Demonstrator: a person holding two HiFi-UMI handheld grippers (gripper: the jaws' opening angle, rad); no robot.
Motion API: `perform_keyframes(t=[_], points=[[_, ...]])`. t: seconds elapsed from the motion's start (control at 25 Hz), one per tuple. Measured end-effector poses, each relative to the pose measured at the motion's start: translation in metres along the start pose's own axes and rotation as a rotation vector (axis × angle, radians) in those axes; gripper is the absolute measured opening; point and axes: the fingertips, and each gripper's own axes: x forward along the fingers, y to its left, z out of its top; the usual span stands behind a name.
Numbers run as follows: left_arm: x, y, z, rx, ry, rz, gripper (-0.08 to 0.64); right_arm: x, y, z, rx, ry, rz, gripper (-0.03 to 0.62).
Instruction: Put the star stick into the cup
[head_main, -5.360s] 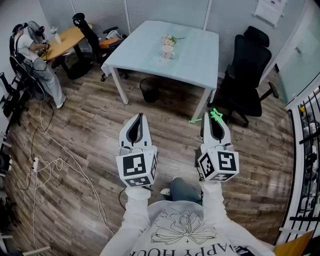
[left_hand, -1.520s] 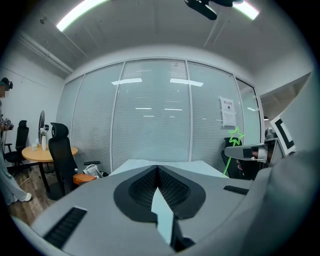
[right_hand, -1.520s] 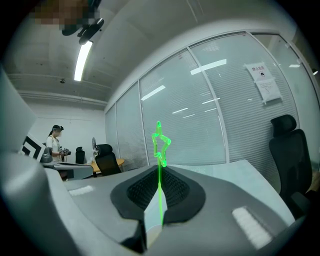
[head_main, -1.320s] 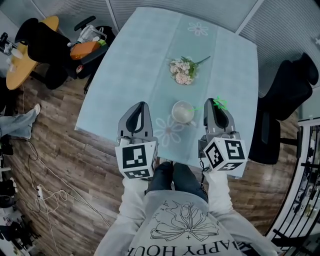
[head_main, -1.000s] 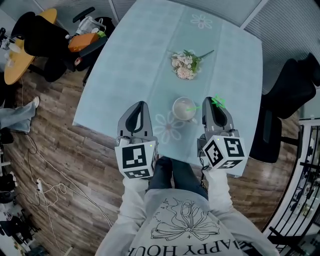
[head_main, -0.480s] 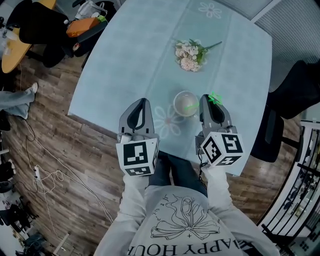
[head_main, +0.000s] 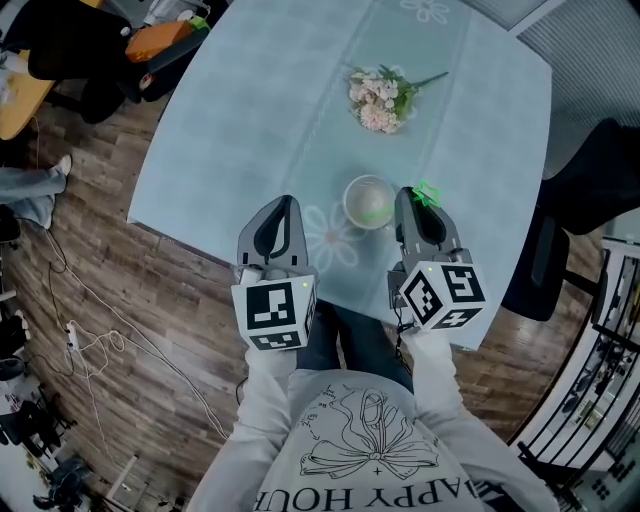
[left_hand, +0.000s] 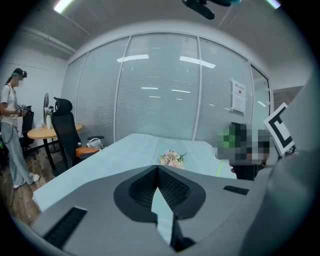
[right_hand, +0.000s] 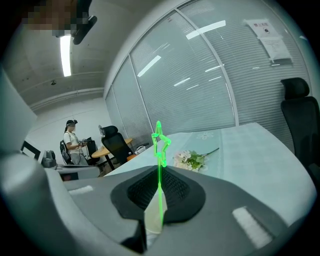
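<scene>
Right gripper (right_hand: 159, 172) jaws are clenched on the stick (right_hand: 160, 142), star beyond the tips; left gripper (left_hand: 157, 169) jaws are closed and empty; the cup (head_main: 369, 201) stands on the bench (head_main: 250, 120) just beside the right gripper; guide the plain end over the rim, lower it, and release only once it is inside.

1 cup (head_main: 369, 200) on 1 surface (head_main: 250, 110). 1 flower bunch (head_main: 380, 92) beyond the cup. 1 green star stick (head_main: 430, 193) just right of the cup. 2 tools near the cup: left tool (head_main: 285, 203), right tool (head_main: 410, 194). 2 black chairs: right chair (head_main: 595, 170) and left chair (head_main: 70, 60), both well apart from the cup.
</scene>
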Motion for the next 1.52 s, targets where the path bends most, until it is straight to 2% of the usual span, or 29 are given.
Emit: perform_keyframes(t=[0.44,1.04,1.52], points=[[0.001,-0.002,-0.019,-0.018,0.033,0.020,0.003,0.006,-0.004,-0.017,0.031,0.031,0.020,0.024],[0.003,-0.002,-0.022,-0.028,0.039,0.028,0.004,0.028,-0.024,-0.015,0.017,0.026,0.015,0.037],[0.014,-0.005,-0.021,-0.013,0.048,0.024,0.005,0.046,-0.047,-0.018,0.051,0.031,-0.009,0.049]])
